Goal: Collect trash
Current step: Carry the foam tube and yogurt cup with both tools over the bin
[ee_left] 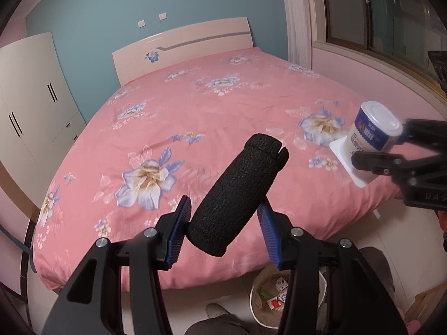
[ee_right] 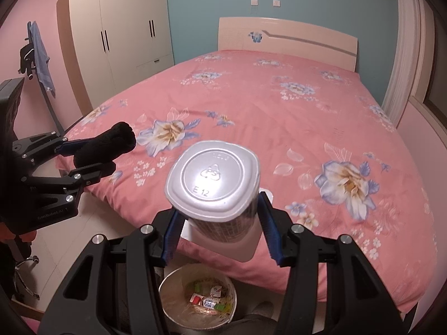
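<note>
Bedroom w/ teal back wall & pink side walls; a big bed (ee_left: pixel 212 117) w/ pink floral cover fills both views, cream headboard (ee_right: pixel 287 40) at the far end, cream wardrobe (ee_right: pixel 120 36) to one side, window (ee_left: pixel 371 14) on the other. On the floor at the foot of the bed, just below both tools, sits a round trash bin (ee_right: pixel 170 284) already holding small cartons & wrappers. Left hand-held gripper (ee_left: pixel 223 223) is clamped on a black foam tube (ee_left: pixel 237 192): blue pads press its lower end on both sides, tube's long axis runs diagonally up & away from the jaws, free end pointing out over the bed toward the upper right in the left wrist view; that far end has a slit in it. Right hand-held gripper (ee_right: pixel 220 229) is clamped on a white yogurt cup (ee_right: pixel 215 187), blue-printed label, pads on opposite sides of its body. Cup's long axis lies roughly along the fingers, tilted up; its flat base w/ a moulded recycling mark faces the right wrist cam, wide square rim flange sits back by the jaws. Both items are held in the air over the foot edge of the bed, cup well apart from the tube, neither touching the cover. Part of a shoe & trouser leg show beside the bin.
</note>
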Motion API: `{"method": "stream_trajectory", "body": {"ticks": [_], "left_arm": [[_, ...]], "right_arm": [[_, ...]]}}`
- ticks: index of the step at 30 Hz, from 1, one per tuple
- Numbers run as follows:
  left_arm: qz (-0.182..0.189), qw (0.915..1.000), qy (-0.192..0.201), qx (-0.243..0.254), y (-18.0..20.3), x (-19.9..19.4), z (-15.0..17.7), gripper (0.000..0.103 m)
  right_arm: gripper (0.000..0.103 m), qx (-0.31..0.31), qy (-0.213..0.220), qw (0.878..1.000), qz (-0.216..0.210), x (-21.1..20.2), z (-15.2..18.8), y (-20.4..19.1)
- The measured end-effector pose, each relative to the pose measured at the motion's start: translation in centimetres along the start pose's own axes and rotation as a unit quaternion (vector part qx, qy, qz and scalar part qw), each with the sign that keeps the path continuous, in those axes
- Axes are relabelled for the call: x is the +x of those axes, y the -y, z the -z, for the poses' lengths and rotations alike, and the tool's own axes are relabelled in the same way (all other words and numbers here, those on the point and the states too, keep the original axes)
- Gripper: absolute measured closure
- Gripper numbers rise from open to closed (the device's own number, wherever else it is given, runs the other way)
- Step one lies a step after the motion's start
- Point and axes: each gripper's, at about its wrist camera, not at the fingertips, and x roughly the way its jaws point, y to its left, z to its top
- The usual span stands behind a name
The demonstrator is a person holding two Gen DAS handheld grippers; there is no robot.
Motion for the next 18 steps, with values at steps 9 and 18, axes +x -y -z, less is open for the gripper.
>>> {"method": "stream_trajectory", "body": {"ticks": [9,18], "left_arm": [[0.013,0.9990,-0.042,-0.011,-0.3,2.6,3.5,0.052],[0.020,0.9959,-0.086,-0.021,0.1,5.3,7.2,0.052]], "right_arm": [[0.051,0.004,-0.037,0.999,-0.011,3.0,2.9,-0.7],[0.051,0.001,-0.081,0.996,-0.026,6.4,5.9,-1.9]]}}
